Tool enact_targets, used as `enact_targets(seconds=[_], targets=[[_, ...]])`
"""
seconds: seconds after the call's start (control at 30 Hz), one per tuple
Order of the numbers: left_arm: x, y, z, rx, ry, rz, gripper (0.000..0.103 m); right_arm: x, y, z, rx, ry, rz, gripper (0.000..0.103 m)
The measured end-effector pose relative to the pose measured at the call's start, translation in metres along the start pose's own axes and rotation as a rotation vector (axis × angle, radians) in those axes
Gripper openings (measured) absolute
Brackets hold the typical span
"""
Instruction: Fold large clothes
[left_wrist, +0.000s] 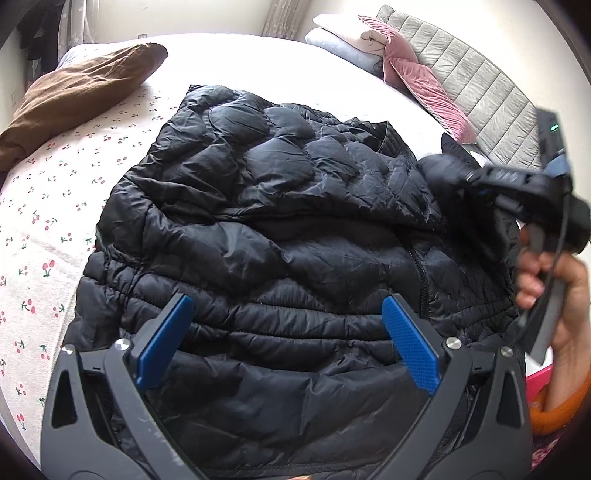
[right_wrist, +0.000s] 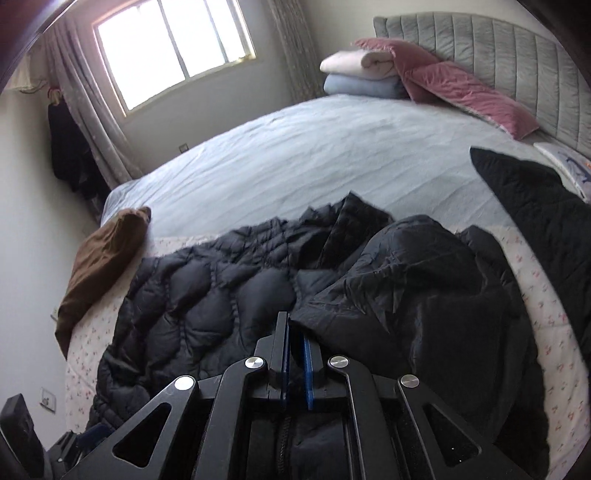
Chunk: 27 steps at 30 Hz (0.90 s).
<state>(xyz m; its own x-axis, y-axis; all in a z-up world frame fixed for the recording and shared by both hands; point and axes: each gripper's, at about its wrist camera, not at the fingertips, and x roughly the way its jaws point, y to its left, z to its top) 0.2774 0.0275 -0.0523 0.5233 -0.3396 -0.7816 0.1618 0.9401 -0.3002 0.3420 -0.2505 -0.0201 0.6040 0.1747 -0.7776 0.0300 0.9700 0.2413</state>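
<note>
A black quilted puffer jacket (left_wrist: 280, 221) lies spread on the bed, front zipper toward the right. It also shows in the right wrist view (right_wrist: 221, 295). My left gripper (left_wrist: 288, 332) is open, its blue pads (left_wrist: 166, 339) wide apart just above the jacket's lower part, holding nothing. My right gripper (right_wrist: 296, 332) is shut on the edge of a jacket sleeve (right_wrist: 406, 288) and holds it lifted over the jacket body. The right gripper also shows at the right of the left wrist view (left_wrist: 458, 177), held by a hand.
The bed has a cherry-print sheet (left_wrist: 55, 221) and a pale sheet (right_wrist: 332, 147). A brown pillow (left_wrist: 74, 96) lies at the far left. Pink cushions (right_wrist: 461, 88), folded blankets (right_wrist: 362, 70) and a grey headboard (right_wrist: 517, 55) stand behind. Another black garment (right_wrist: 535, 206) lies at right.
</note>
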Motion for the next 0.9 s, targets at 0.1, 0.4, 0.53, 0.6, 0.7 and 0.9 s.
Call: enact_targets(seconds=[0.1, 0.4, 0.53, 0.6, 0.7, 0.9], targets=[[0.000, -0.001, 0.000, 0.006, 0.004, -0.001, 0.102, 0.031, -0.009, -0.022, 0.051, 0.116, 0.015, 0.017], [-0.002, -0.023, -0.001, 0.093, 0.002, 0.041, 0.102, -0.022, -0.025, -0.063, 0.091, 0.074, 0.163, 0.069], [-0.003, -0.043, -0.003, 0.165, 0.013, 0.052, 0.102, -0.063, -0.050, -0.081, 0.110, 0.055, 0.176, 0.071], [-0.003, -0.058, -0.002, 0.211, 0.012, 0.065, 0.102, -0.081, -0.072, -0.092, 0.137, 0.036, 0.186, 0.071], [0.000, -0.085, 0.002, 0.278, 0.029, 0.064, 0.102, -0.104, -0.109, -0.101, 0.220, -0.009, 0.154, 0.072], [0.022, -0.158, 0.014, 0.489, 0.022, 0.072, 0.102, -0.128, -0.193, -0.114, 0.448, -0.101, 0.153, 0.072]])
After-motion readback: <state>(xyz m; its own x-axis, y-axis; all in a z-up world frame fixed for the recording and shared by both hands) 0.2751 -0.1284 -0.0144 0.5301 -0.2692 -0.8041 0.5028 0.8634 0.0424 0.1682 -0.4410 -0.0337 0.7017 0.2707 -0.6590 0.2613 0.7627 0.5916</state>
